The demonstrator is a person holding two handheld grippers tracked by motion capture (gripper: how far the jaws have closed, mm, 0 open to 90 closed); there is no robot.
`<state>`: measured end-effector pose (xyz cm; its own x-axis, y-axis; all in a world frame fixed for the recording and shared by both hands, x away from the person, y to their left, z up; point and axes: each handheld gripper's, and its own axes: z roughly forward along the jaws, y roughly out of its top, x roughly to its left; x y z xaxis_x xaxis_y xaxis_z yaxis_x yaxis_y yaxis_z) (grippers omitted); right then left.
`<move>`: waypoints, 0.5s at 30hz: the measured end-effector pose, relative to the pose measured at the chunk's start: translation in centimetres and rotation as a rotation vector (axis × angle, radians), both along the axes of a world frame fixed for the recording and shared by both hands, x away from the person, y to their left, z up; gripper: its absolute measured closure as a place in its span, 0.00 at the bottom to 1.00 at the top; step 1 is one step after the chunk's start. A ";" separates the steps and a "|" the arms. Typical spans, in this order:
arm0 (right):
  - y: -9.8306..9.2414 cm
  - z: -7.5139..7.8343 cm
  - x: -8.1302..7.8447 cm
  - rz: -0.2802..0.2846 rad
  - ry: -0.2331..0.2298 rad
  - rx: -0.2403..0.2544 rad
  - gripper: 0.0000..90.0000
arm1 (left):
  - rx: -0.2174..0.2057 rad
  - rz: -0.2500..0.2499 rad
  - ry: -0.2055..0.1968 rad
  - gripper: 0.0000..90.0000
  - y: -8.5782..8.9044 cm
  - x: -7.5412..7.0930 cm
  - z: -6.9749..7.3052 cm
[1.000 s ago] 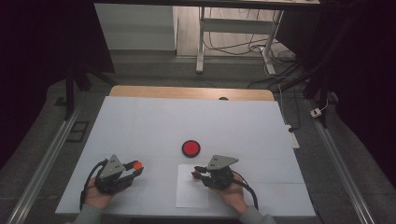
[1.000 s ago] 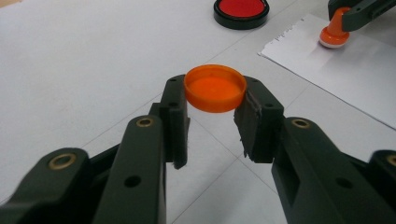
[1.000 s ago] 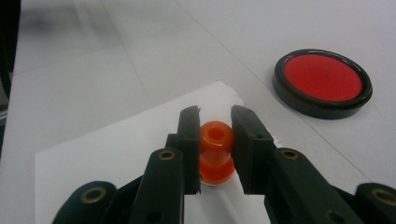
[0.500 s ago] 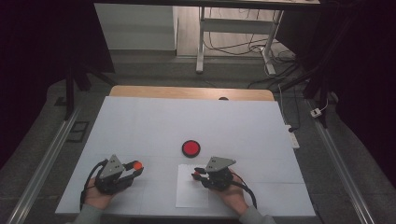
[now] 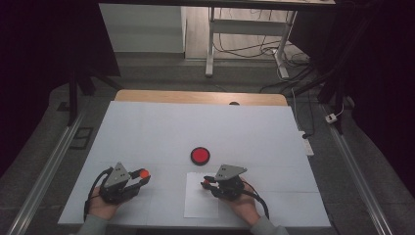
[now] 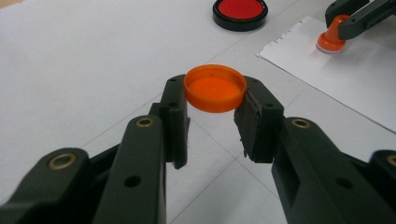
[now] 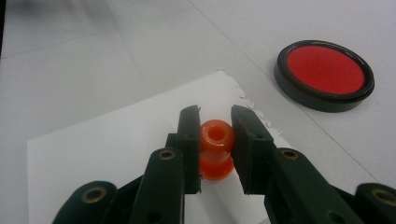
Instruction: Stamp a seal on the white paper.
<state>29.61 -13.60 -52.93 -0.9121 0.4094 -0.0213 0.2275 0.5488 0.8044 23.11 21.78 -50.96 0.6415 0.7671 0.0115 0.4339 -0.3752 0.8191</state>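
My left gripper is shut on a shallow orange cap, held hollow side up just above the white table. In the high view that cap shows at the tip of the left gripper, near the table's front left. My right gripper is shut on a small orange stamp, which stands upright on a white sheet of paper. The same stamp also appears far off in the left gripper view. In the high view the right gripper rests over the paper.
A round black pad with red ink lies open on the white table top, just beyond the paper, also as the ink pad and the ink pad. A wooden edge runs along the table's far side.
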 end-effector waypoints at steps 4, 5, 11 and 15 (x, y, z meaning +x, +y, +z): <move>0.0 0.0 0.0 0.000 -0.001 0.000 0.82 | -0.001 0.003 -0.001 0.73 0.1 0.0 0.0; 0.0 0.0 0.0 0.000 -0.001 0.000 0.82 | -0.002 0.003 -0.002 0.73 0.1 0.0 0.0; 0.0 0.0 0.0 0.003 0.000 -0.002 0.82 | -0.001 0.004 0.003 0.73 0.1 0.0 -0.1; 0.0 -0.1 0.0 0.001 -0.001 -0.004 0.82 | -0.002 0.003 0.001 0.73 0.0 0.0 -0.1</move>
